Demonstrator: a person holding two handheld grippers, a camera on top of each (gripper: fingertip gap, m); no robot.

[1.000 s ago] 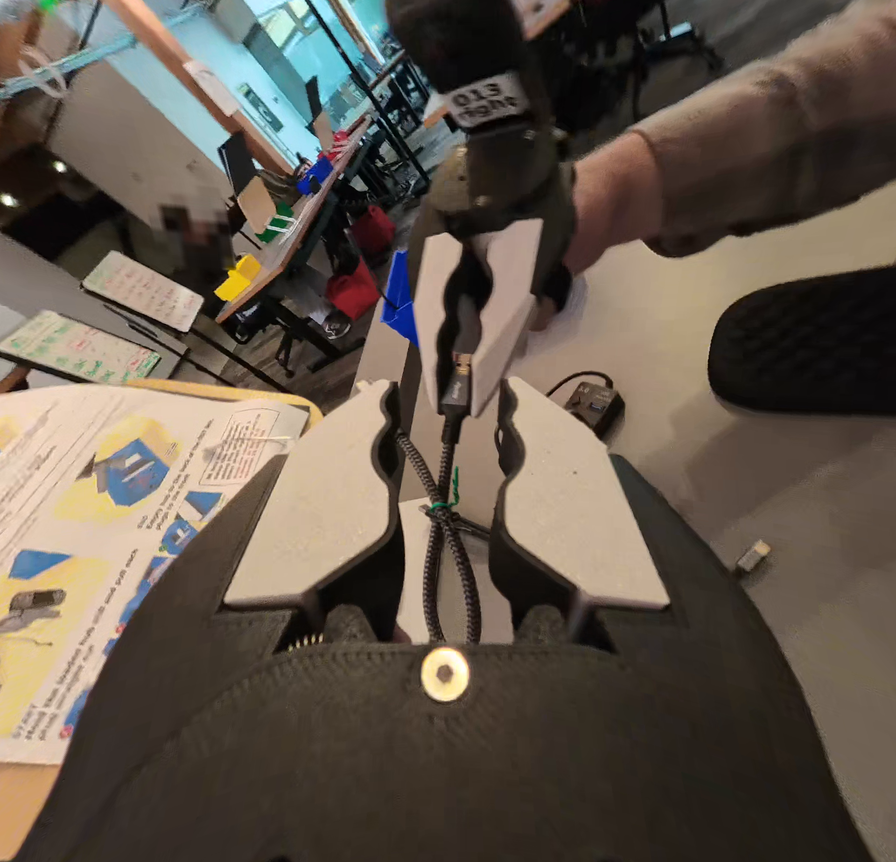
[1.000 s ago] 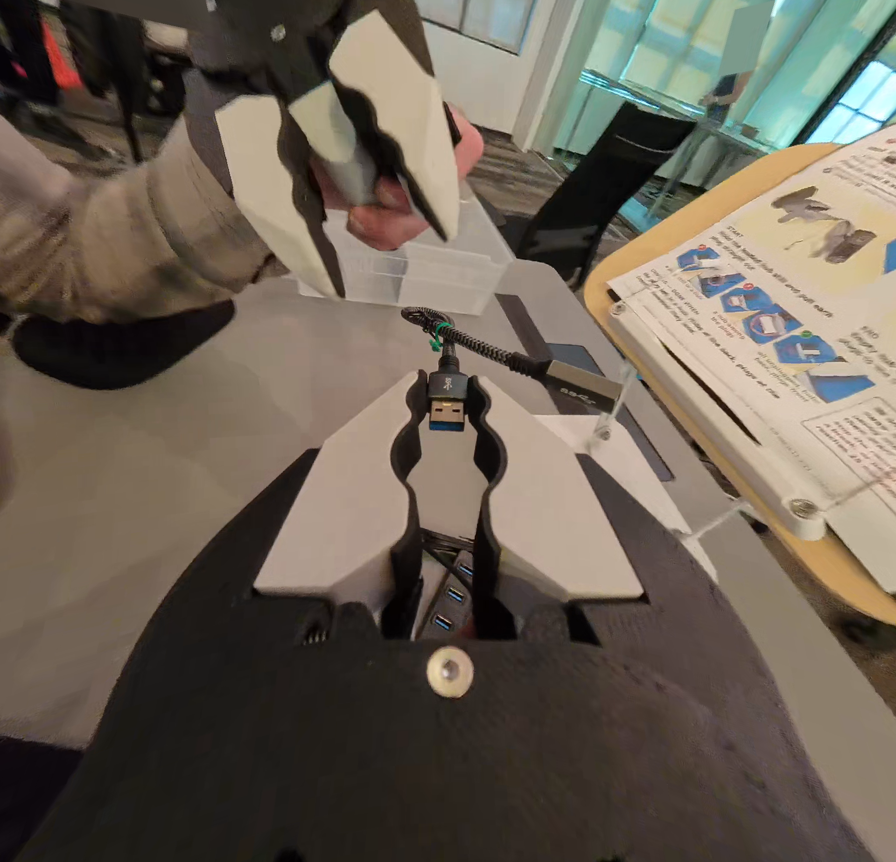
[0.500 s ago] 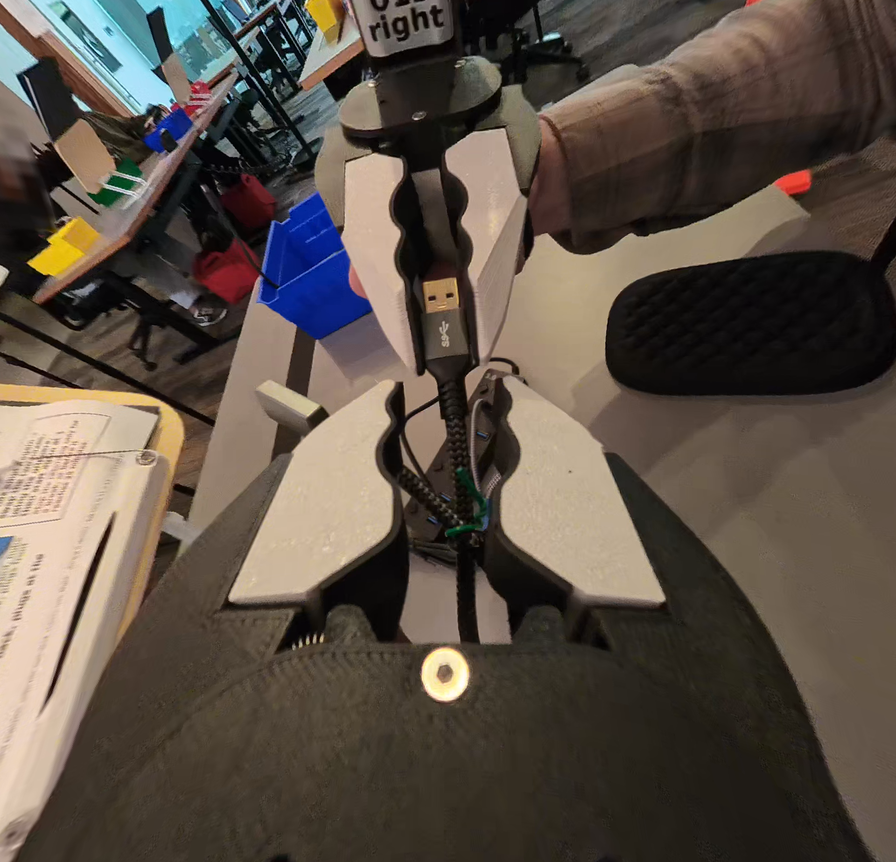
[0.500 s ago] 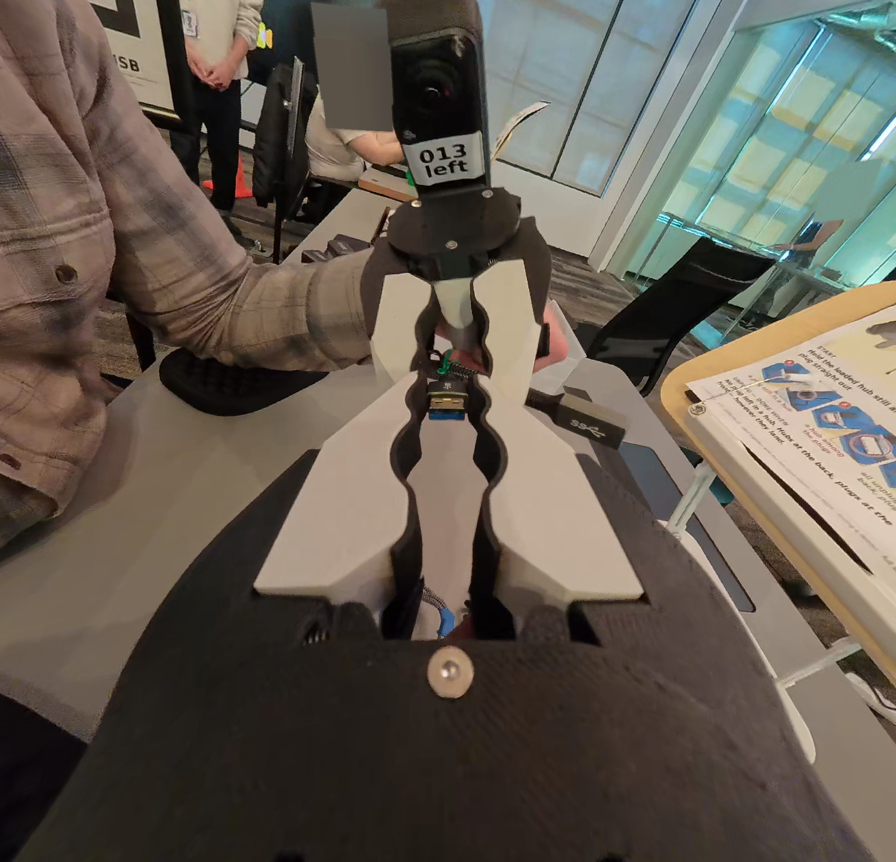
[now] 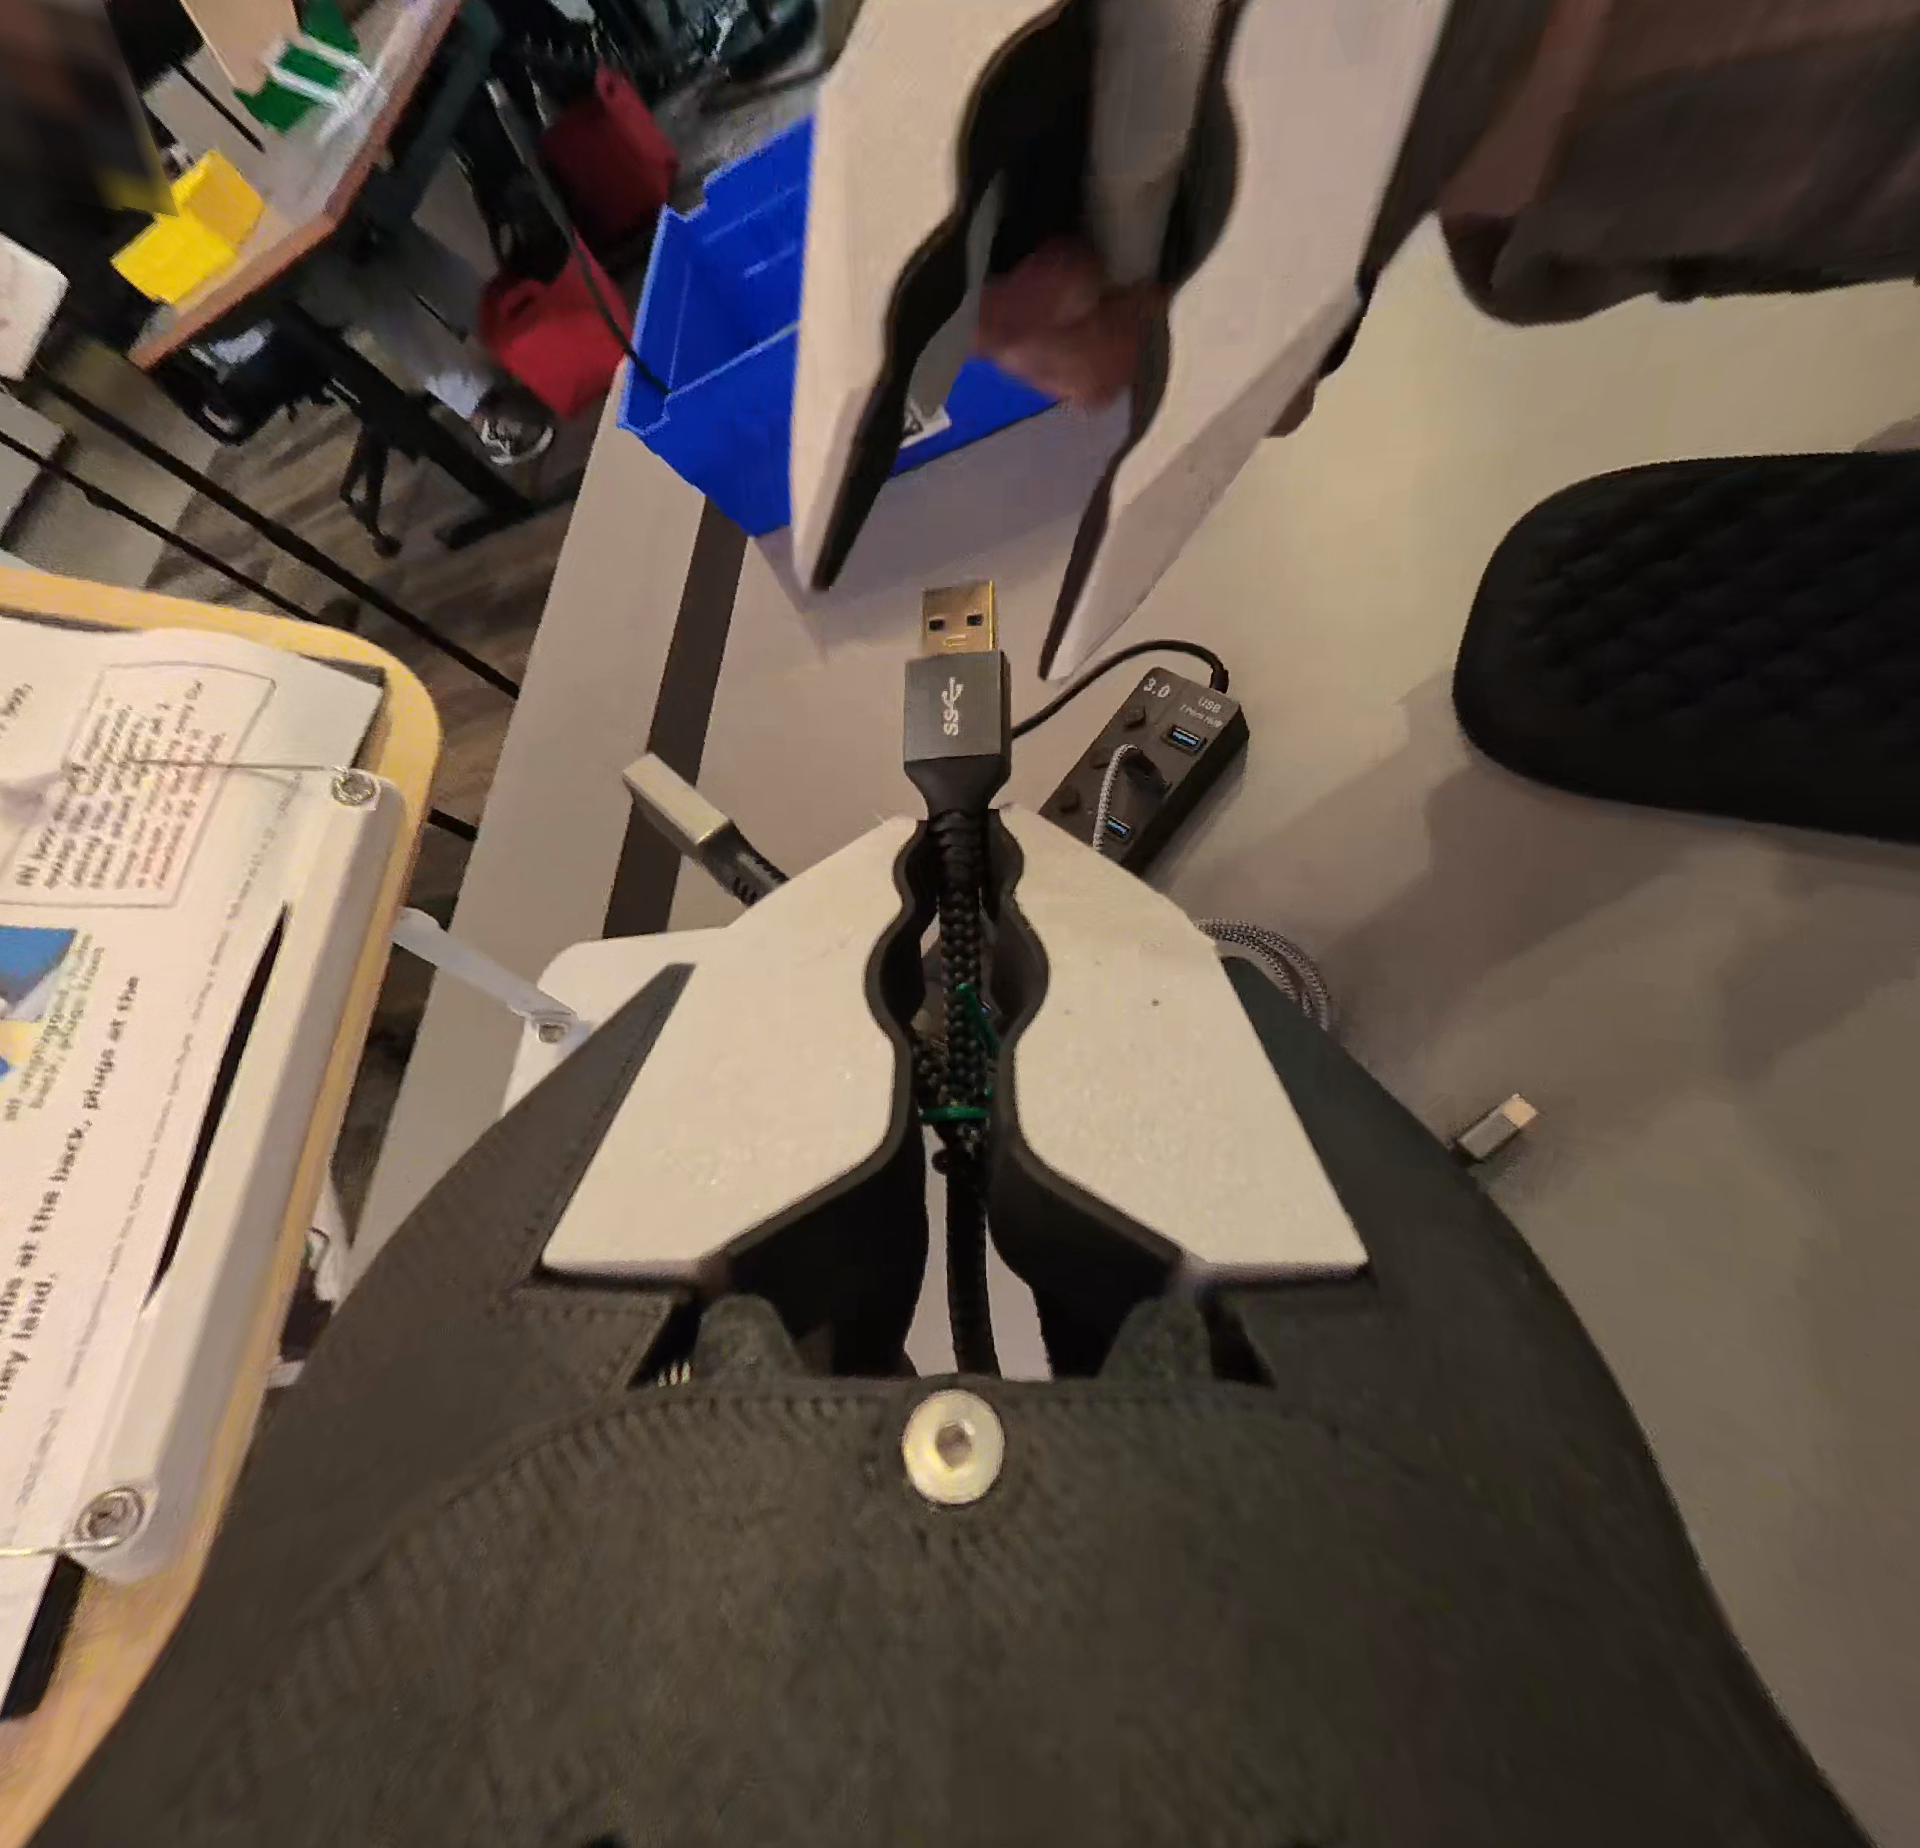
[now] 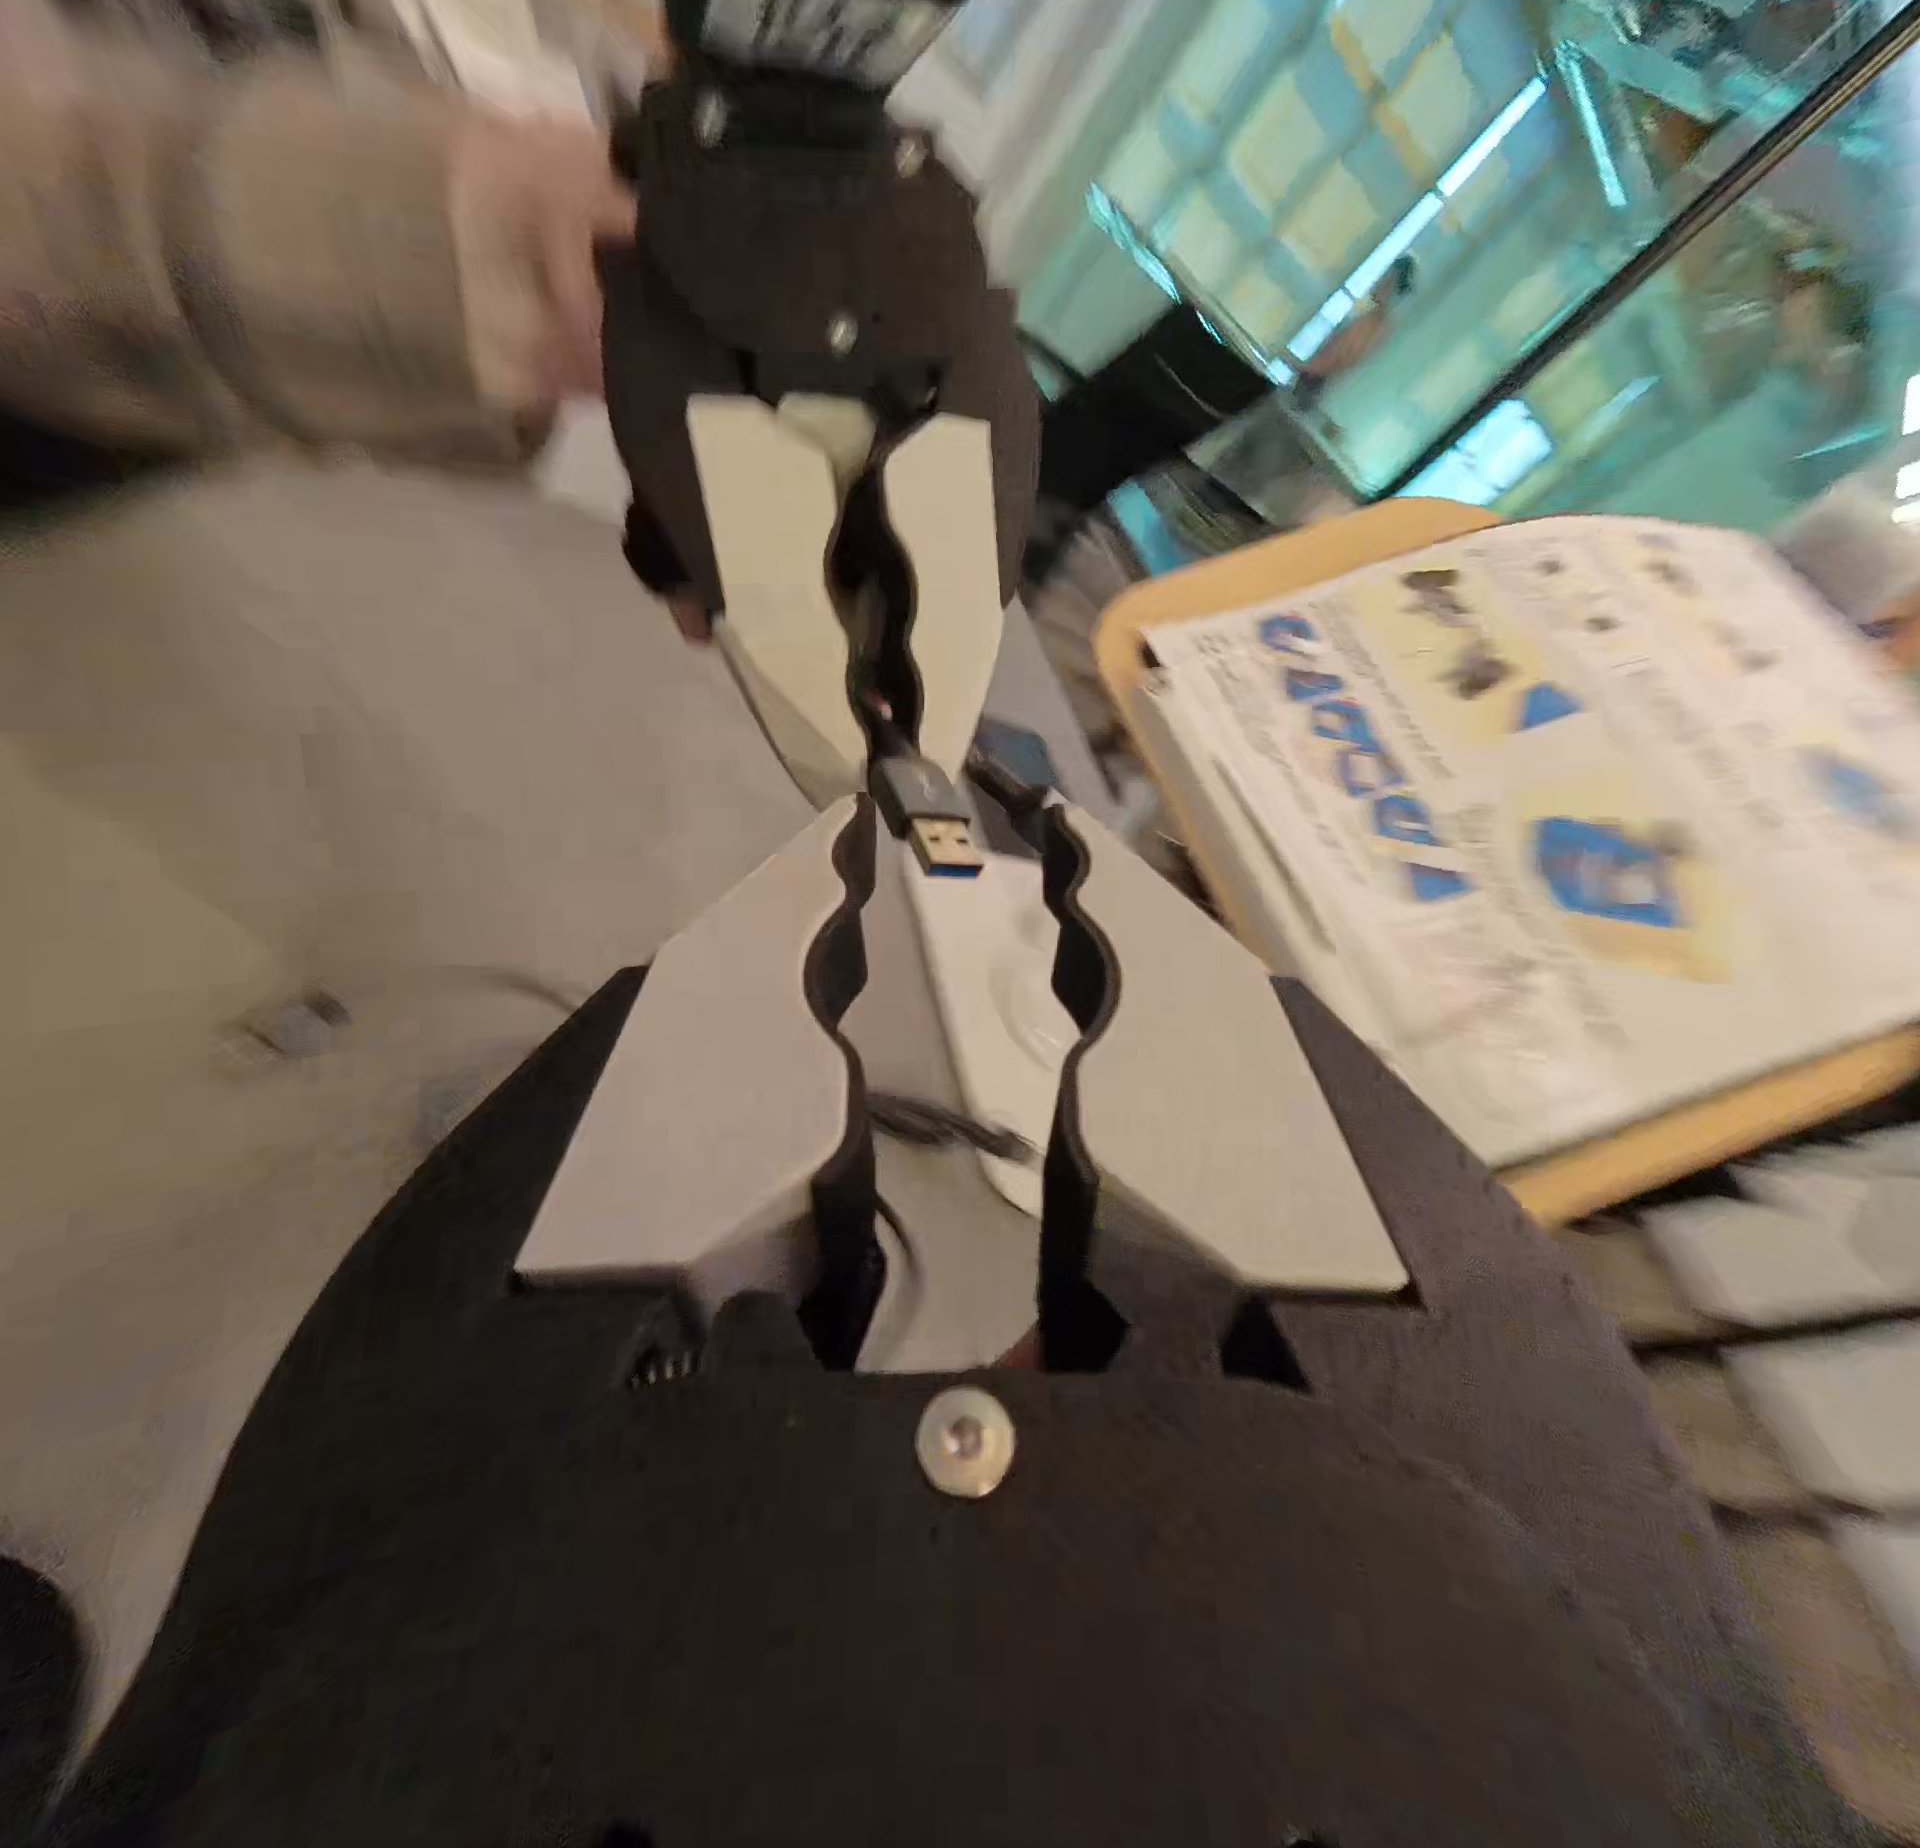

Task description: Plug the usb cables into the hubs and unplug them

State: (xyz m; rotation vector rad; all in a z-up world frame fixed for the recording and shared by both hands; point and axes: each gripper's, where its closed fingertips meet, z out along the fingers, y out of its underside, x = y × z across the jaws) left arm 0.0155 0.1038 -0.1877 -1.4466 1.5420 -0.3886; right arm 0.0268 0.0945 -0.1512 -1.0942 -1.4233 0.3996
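Handover done: left claw [image 5: 956, 832] now clamps the braided black USB cable [image 5: 956, 728]; right claw [image 6: 951, 827], just released, gapes empty. Black hub [image 5: 1148, 770] waits mid-worktop.

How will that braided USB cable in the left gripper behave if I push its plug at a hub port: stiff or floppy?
The braided USB cable will probably flex: it shows bends inside the left gripper. The short stretch up to the plug stands straight, so it likely pushes fairly true. The black hub lies loose and looks light; it may slide.
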